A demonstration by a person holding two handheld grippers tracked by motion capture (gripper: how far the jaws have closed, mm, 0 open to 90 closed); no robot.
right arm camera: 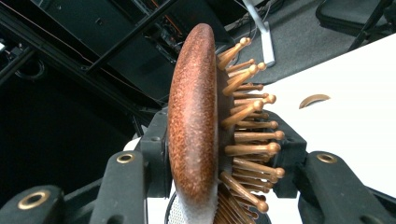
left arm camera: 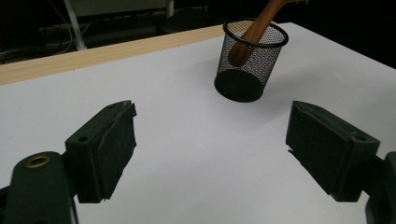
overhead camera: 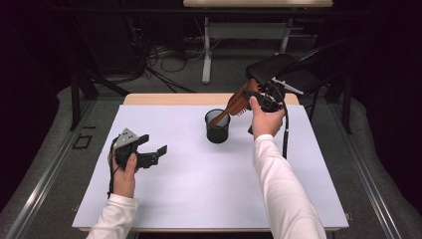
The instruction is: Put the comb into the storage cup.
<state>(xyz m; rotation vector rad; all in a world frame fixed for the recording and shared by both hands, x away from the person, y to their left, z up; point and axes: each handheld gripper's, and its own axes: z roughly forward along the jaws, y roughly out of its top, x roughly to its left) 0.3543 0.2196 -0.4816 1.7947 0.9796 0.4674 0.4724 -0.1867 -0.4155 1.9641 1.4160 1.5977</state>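
A black mesh cup (overhead camera: 217, 126) stands upright near the middle back of the white table; in the left gripper view the cup (left arm camera: 250, 65) is ahead and to the right. A brown wooden hairbrush (overhead camera: 234, 106) slants down into it, its handle end (left arm camera: 247, 39) inside the mesh. My right gripper (overhead camera: 258, 97) is shut on the brush's head, and in the right gripper view the brush head (right arm camera: 194, 121) with its wooden bristles (right arm camera: 250, 135) sits between the jaws. My left gripper (overhead camera: 153, 151) rests at the table's left, open, nothing between its pads (left arm camera: 112, 149).
The white table top (overhead camera: 199, 184) has a wooden strip (overhead camera: 164, 98) along its far edge. A black chair (overhead camera: 286, 72) stands behind the right hand. Cables and a table's legs (overhead camera: 206, 50) lie on the floor beyond.
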